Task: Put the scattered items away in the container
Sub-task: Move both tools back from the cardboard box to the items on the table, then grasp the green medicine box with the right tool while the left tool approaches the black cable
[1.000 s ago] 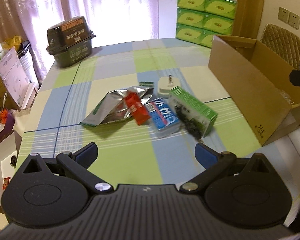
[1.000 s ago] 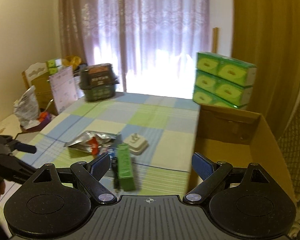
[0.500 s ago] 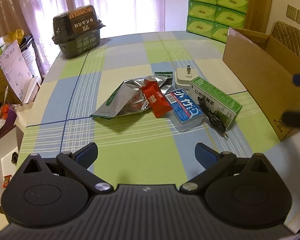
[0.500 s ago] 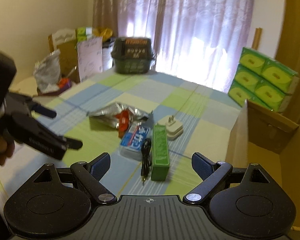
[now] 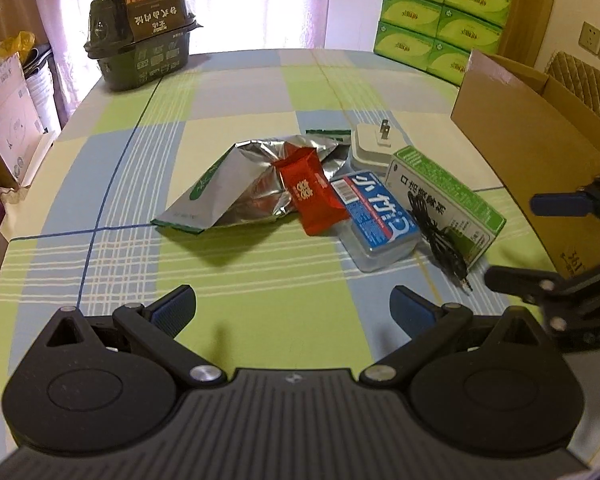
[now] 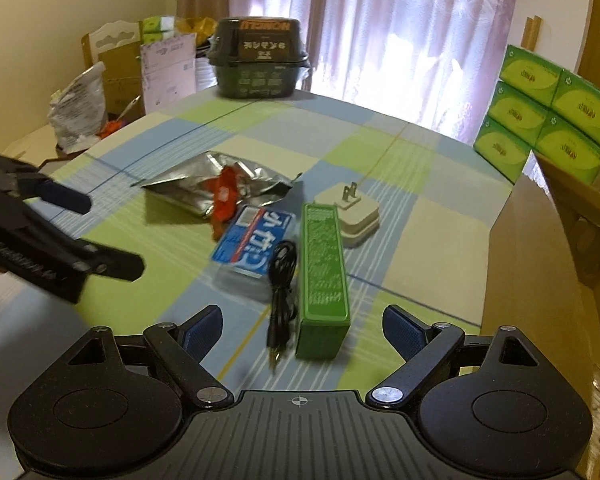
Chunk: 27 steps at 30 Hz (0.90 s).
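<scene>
Both the left gripper (image 5: 292, 304) and right gripper (image 6: 302, 326) hover wide open and empty near the frame-centre clutter, the cardboard box (image 5: 512, 120) at right; grabbing the green carton (image 6: 324, 276) risks snagging the black cable (image 6: 282, 280) lying against it

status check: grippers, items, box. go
Left gripper open, empty. Right gripper open, empty, lined up on green box. Black cable, blue pack, charger on the table; cardboard box at right. Nothing blocking.
</scene>
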Available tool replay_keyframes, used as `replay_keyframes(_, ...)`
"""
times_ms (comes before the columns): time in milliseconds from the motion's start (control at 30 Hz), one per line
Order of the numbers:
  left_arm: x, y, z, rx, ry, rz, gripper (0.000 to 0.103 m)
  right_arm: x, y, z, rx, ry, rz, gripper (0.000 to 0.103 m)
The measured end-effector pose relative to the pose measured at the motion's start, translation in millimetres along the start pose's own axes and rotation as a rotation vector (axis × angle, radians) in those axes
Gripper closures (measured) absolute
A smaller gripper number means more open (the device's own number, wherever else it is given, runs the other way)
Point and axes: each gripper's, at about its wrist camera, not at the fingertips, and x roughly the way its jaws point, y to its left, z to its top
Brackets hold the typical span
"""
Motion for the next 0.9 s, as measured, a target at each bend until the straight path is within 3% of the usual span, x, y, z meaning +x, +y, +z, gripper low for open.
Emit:
replay_keyframes(67,0.5,0.9,0.3,-0.007,0.002,-0.002,0.002,6.6,-2.9,3.1,-0.003,-0.005,-0.009,0.011)
replay_keyframes(100,1.5,1.3,0.2,-0.011,0.007,-0.004,0.002,9.6,-4.6,4.2,-0.003,-0.005,-0.012,0.016)
replay_keyframes(133,2.8,1.5,0.1,-0.013,0.011,-0.004,0.002,13.8,-6.9,5.4,-0.004,0.002,-0.010,0.030)
replay_keyframes(167,4.4,1.3,-0.1,-0.012,0.017,-0.005,0.002,16.9,-8.2,6.3,-0.003,0.009,-0.017,0.033)
replay_keyframes(333,8.9,-2.0,-0.8,-0.001,0.026,-0.007,0.002,27.7,-17.6,7.9,0.010,0.021,-0.025,0.034)
replay_keyframes(400,9.1,-5.0,-1.1,0.006,0.024,-0.017,0.002,31.4,-20.0,8.3,0.019,0.035,-0.019,0.048)
replay_keyframes(467,9.8,-8.8,-0.7,0.019,0.023,-0.021,0.002,33.6,-22.6,7.6,0.028,0.047,-0.014,0.054)
replay_keyframes(533,11.2,-11.8,-0.4,0.031,0.022,-0.022,0.002,33.8,-24.4,6.5,0.034,0.059,0.001,0.068)
replay_keyframes(900,8.7,-13.4,-1.2,0.045,0.016,-0.028,0.002,9.9,-11.1,-7.6,0.073,0.115,0.076,0.070)
